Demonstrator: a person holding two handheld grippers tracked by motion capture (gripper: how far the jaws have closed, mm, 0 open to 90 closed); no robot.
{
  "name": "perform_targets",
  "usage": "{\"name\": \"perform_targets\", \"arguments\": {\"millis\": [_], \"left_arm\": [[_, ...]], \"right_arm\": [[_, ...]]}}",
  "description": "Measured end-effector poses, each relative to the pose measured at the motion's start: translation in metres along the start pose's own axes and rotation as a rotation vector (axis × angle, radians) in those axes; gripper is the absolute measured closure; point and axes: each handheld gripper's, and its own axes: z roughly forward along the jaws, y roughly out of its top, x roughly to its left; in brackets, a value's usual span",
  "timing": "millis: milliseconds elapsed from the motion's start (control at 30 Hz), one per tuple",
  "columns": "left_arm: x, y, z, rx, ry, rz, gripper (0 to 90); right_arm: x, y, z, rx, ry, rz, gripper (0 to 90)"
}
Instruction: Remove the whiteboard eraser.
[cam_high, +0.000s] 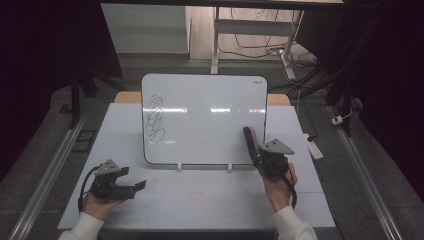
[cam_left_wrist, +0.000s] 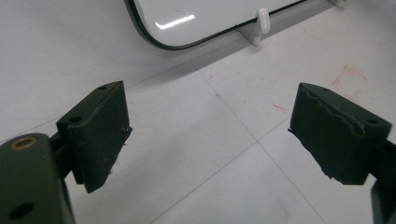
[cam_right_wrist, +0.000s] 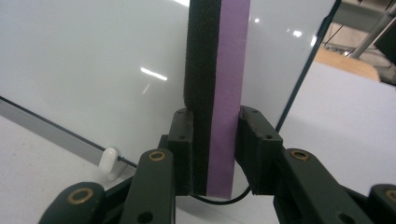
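Observation:
A whiteboard stands upright on white feet at the middle of the table, with black scribbled loops on its left side. My right gripper is shut on a whiteboard eraser with a purple back and black felt, held upright just in front of the board's lower right corner. In the right gripper view the eraser rises between the jaws, close to the board. My left gripper rests low over the table at the front left, open and holding nothing; its pads stand wide apart.
The white table has faint red marks near its middle. The board's lower left corner and a white foot lie ahead of the left gripper. Desk legs and cables are on the floor behind.

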Motion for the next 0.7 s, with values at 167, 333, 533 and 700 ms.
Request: {"name": "perform_targets", "arguments": {"millis": [167,333,533,700], "left_arm": [[0.0,0.0,0.0,0.001,-0.001,0.001,12.9],[-0.001,0.0,0.0,0.001,-0.007,0.003,13.0],[-0.001,0.001,-0.001,-0.005,-0.019,-0.003,13.9],[-0.006,0.006,-0.002,-0.013,-0.054,-0.002,14.1]], "right_arm": [[0.0,0.004,-0.011,-0.037,0.019,-0.025,67.9],[0.008,0.001,-0.018,-0.039,0.073,-0.072,68.0],[0.02,-0.005,-0.026,-0.04,0.149,-0.147,68.0],[0.034,-0.008,-0.028,-0.036,0.207,-0.213,67.9]]}}
